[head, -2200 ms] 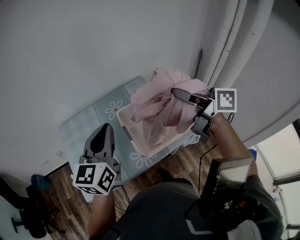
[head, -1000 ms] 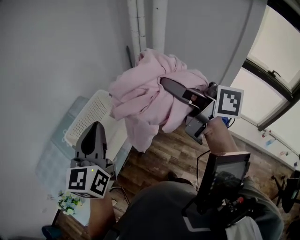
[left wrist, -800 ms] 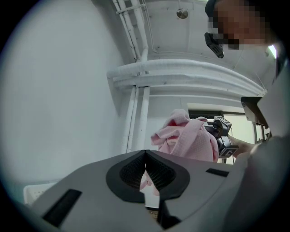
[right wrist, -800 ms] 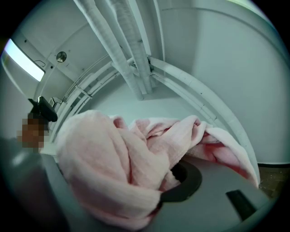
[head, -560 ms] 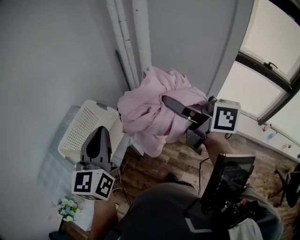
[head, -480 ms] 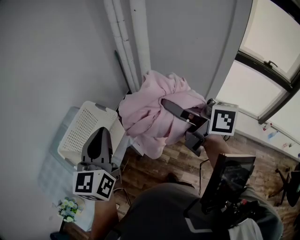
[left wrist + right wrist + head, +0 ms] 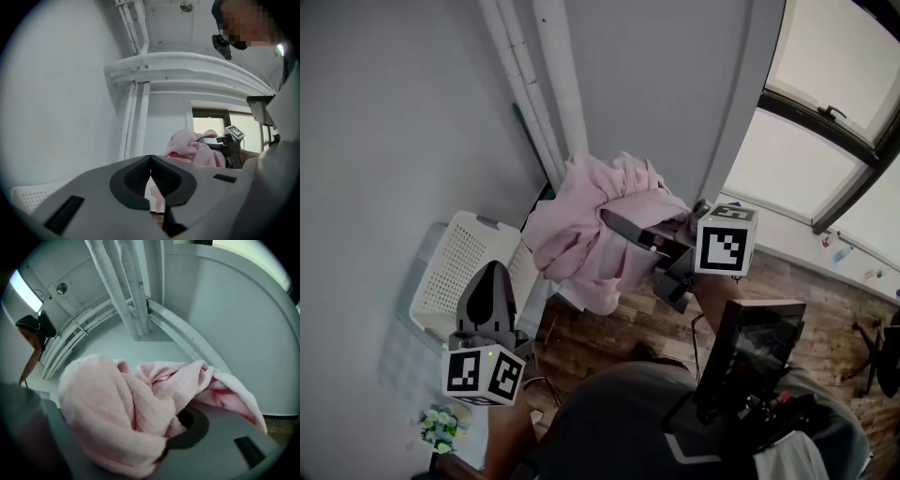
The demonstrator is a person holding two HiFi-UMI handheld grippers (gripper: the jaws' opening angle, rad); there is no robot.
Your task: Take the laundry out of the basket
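A bundle of pink laundry (image 7: 581,225) hangs in the air in front of the wall pipes, with my right gripper (image 7: 607,218) shut on it. In the right gripper view the pink cloth (image 7: 126,404) fills the space between the jaws and spills over both of them. The white perforated basket (image 7: 459,267) stands lower left of the bundle, on a small table; no cloth shows in the part I see. Over the basket's near edge, my left gripper (image 7: 492,274) is shut with nothing in it. In the left gripper view its pads meet (image 7: 150,164), and the pink bundle (image 7: 190,145) is ahead to the right.
White pipes (image 7: 534,84) run up the grey wall behind the bundle. A window (image 7: 825,141) is at the right. Wood floor (image 7: 609,323) lies below the bundle. A bunch of flowers (image 7: 439,427) sits at the lower left, and a black device (image 7: 750,352) hangs at the person's chest.
The right gripper has carried the pink bundle up out of the basket and away to the right, then sunk a little. The left gripper has shifted along beside the basket, still shut.
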